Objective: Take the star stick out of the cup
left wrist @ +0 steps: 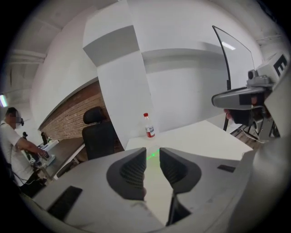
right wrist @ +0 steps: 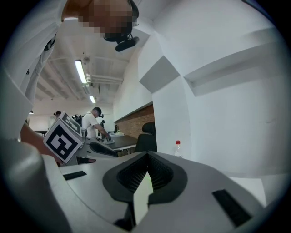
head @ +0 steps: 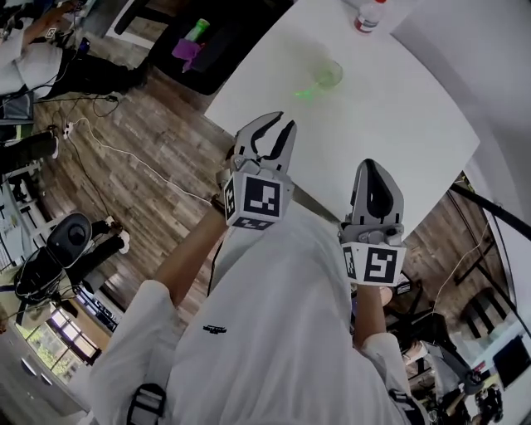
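Presently, the cup (head: 326, 73) stands at upper centre on the table (head: 398, 108), well apart from both grippers; the star stick cannot be distinguished (green blur only). The left gripper (head: 272, 133) fingers stand narrowly apart and empty, and the right gripper (head: 371, 174) fingers are closed and empty. Risk: an overlong reach tips the light cup.

One white desk (head: 398, 124). On it stands one clear cup (head: 330, 68), toward the far edge, with one green shape (head: 319, 81) in it. That is probably a single star stick, though it is blurred. One bottle (head: 370, 15) stands at the far edge. There are two claws, the left claw (head: 276, 126) and the right claw (head: 372, 168). One black chair (left wrist: 97, 132) is beyond the desk's far corner.
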Available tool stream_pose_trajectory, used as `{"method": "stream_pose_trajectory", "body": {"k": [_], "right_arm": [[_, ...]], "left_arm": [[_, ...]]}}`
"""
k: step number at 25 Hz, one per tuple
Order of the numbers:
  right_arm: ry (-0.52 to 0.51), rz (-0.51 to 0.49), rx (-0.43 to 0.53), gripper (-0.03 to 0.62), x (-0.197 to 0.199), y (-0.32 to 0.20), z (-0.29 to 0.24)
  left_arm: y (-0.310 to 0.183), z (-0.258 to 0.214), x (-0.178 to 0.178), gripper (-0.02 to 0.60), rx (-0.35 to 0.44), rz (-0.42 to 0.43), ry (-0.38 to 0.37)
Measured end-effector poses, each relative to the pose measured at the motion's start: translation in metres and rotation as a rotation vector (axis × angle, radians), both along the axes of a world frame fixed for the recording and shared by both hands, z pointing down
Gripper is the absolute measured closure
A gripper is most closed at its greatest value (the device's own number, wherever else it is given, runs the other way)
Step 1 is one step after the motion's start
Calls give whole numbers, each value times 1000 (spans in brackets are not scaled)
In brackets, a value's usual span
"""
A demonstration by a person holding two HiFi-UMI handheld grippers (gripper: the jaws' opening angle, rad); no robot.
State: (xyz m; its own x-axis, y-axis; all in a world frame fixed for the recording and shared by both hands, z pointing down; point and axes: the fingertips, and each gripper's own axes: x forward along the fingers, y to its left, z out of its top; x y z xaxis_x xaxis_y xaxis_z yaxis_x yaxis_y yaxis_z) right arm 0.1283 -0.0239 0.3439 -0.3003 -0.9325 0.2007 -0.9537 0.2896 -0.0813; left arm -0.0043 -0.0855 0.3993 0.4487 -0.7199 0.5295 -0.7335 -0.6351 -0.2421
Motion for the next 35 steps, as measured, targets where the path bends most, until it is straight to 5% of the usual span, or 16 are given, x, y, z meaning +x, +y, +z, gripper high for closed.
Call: {"method": "stream_pose_trajectory", "body": {"k": [17,32,35], "right_arm": [[-2,37,-71,595,-6,-42,33],[-5,93,-98,595,5,-51,40],[-11,98,-103,595,9,-51,42]], "left_arm": [[-59,63,6,440,-10,128,-168],[-81,101,23,442,-96,151,-205],[-84,101,27,505,-89,116,-198]]}}
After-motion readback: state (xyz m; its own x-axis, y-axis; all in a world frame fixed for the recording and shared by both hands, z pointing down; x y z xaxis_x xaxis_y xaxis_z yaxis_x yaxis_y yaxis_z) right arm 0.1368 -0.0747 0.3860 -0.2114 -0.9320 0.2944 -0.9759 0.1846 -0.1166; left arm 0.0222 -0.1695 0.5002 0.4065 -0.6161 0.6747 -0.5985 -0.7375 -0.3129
